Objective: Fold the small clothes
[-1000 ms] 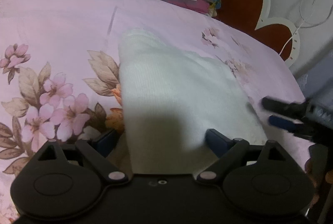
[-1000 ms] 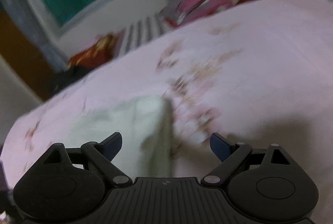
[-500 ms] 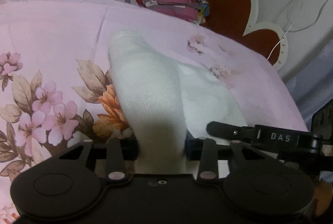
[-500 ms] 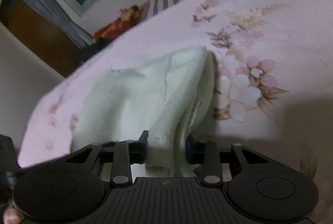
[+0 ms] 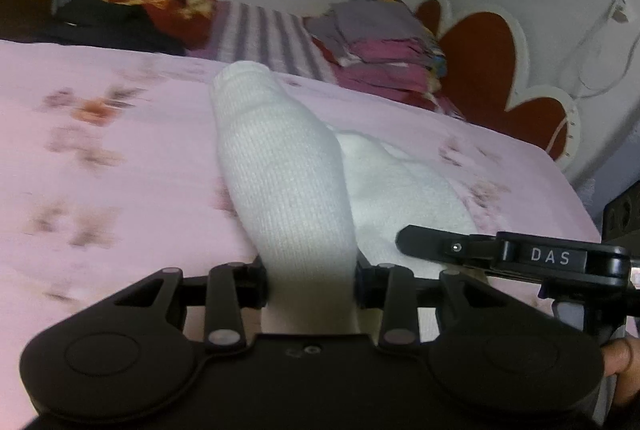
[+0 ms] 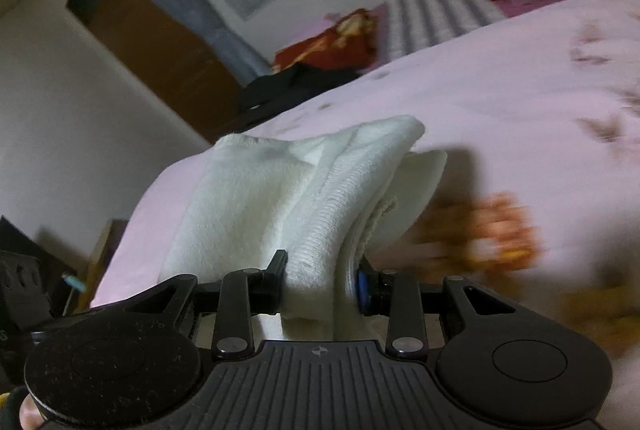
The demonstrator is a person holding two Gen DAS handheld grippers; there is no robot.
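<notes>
The left gripper (image 5: pixel 311 280) was clamped on a near edge of a white knit garment (image 5: pixel 280 166), and the right gripper (image 6: pixel 322 280) was closed on a bunched fold of the same cloth (image 6: pixel 304 190). The garment was held partly lifted above the pink floral bedspread (image 5: pixel 120 150), toward its right edge, its far part seemingly draped onto the sheet. It was judged light, soft and limp, likely to sag and bunch between the holds; a grip at hems or corners was judged best, with gentle tension kept to flatten it
</notes>
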